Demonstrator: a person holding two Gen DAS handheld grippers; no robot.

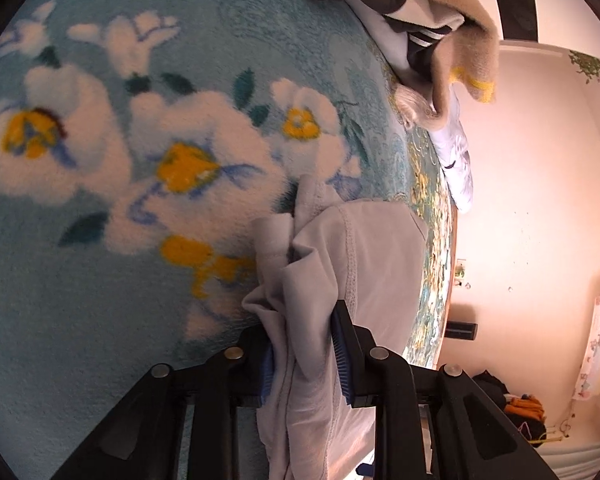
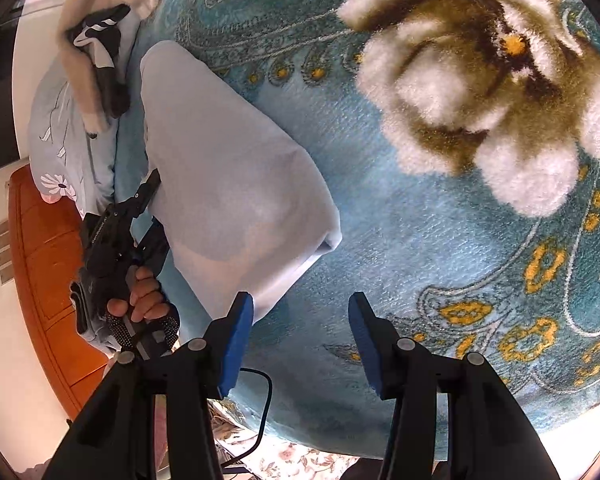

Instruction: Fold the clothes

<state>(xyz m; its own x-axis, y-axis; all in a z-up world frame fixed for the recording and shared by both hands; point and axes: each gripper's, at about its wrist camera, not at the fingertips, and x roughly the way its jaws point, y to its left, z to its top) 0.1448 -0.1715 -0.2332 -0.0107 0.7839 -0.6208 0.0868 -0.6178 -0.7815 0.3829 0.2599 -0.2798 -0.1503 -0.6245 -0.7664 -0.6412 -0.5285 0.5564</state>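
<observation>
Clamping a bunched edge of the pale grey garment [image 1: 320, 292] in the left gripper [image 1: 306, 354], over a floral teal blanket [image 1: 100, 300]. Hovering just beside it, right gripper [image 2: 300, 340] spread wide, empty.

Warm daylight, fisheye warping, slight blur

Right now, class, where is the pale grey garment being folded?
The pale grey garment lies on the teal floral blanket, left of centre in the right wrist view, one end bunched in the left hand-held gripper, beside the clothes pile.
</observation>
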